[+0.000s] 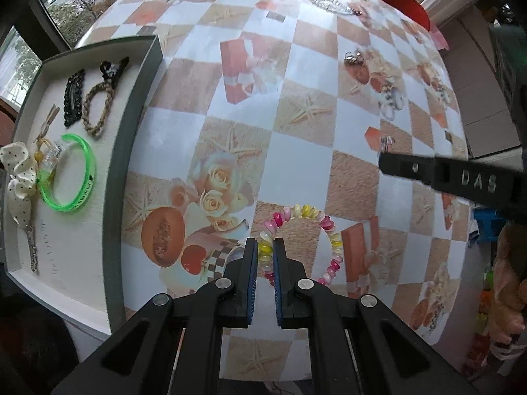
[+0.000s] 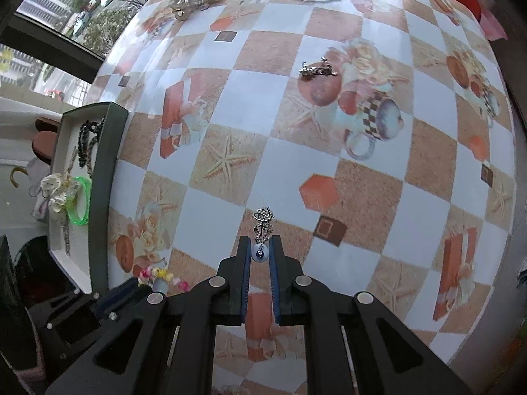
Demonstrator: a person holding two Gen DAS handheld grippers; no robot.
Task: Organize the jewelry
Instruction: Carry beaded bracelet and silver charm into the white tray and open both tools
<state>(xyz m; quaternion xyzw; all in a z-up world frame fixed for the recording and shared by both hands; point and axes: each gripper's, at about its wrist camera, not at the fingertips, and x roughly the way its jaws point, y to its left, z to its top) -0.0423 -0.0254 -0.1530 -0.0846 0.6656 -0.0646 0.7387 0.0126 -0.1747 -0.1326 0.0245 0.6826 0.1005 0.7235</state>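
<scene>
Both grippers [image 1: 265, 247] [image 2: 260, 245] point steeply down, gripping jewelry

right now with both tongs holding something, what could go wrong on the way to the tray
1. The left tongs pinch only one side of the bead bracelet; the rest of the loop hangs free and might snag the tray wall.
2. The right tongs hold the charm by its small blue disc, so it could slip out.
3. Both tongs heading for the same tray may bump.

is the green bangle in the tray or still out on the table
In the tray. The green bangle lies flat on the white floor of the tray, inside its dark rim, beside a spotted bow.
</scene>
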